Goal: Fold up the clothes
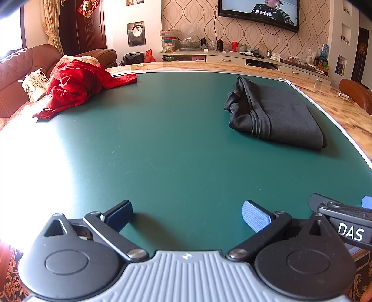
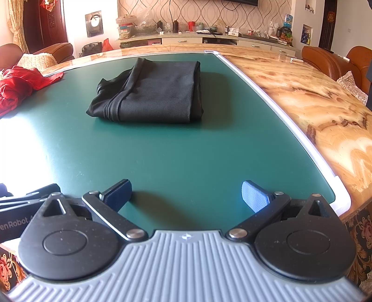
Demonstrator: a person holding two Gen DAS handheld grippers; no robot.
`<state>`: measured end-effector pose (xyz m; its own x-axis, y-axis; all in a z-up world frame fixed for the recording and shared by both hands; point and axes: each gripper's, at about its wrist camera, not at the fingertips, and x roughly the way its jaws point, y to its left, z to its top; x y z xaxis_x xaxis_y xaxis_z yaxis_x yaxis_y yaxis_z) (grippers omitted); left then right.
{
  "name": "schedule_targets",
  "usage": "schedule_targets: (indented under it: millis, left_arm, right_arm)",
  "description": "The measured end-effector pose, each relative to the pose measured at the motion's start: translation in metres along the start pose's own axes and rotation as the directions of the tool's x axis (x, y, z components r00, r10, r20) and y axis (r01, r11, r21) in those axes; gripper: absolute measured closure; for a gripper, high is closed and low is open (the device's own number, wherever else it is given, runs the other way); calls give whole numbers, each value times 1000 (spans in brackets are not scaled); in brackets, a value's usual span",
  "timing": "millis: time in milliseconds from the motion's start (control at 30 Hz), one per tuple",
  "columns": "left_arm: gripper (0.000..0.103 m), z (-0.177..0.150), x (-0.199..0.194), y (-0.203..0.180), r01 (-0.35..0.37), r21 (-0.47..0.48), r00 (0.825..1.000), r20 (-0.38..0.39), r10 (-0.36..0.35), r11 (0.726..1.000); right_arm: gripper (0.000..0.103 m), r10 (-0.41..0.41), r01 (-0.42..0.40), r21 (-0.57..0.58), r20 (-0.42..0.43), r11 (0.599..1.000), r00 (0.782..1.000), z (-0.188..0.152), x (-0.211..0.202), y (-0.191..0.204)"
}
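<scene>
We see a matt green mat [image 2: 186, 148] edged in pale metal trim on a glossy marble-patterned table [image 2: 302, 97]. The folded black garment [image 2: 158, 93] looks like smooth, fine-woven cloth; the red garment [image 1: 74, 86] is a softer, textured knit.

My mat [image 2: 174, 151] is dark green, the folded cloth [image 2: 153, 93] black, the heap [image 1: 74, 88] red. My pads [image 2: 253, 196] are blue and ribbed. The table [image 2: 302, 93] is marbled orange-beige; the wallpaper [image 1: 190, 18] has wavy ovals.
</scene>
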<state>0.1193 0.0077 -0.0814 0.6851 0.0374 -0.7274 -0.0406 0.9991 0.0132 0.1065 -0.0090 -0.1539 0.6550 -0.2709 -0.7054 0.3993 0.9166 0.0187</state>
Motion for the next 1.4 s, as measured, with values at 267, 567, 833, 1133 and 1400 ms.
schedule_targets:
  millis: [267,567,833,1133,1400]
  left_arm:
    - [0,0,0,0,0,1,1000,-1,0,1000]
    - [0,0,-1,0,3,3,1000,-5,-3,1000]
    - [0,2,0,0,3,4,1000,-10,-3,1000]
    - [0,2,0,-1,3,3,1000,-8,-3,1000]
    - [0,1,1,0,4,2,1000,-2,-4,1000]
  right_arm:
    - [0,0,0,0,-3,1000,1000,-1,-1,-1]
    - [0,-1,1,0,-10,1000,1000,-1,-2,-1]
    - [0,3,-3,-4,-12,1000,1000,-2,-4,-2]
    - [0,4,-4,-4,-13,1000,1000,-2,-4,-2]
    - [0,2,-2,-2,-12,1000,1000,-2,-3,-1]
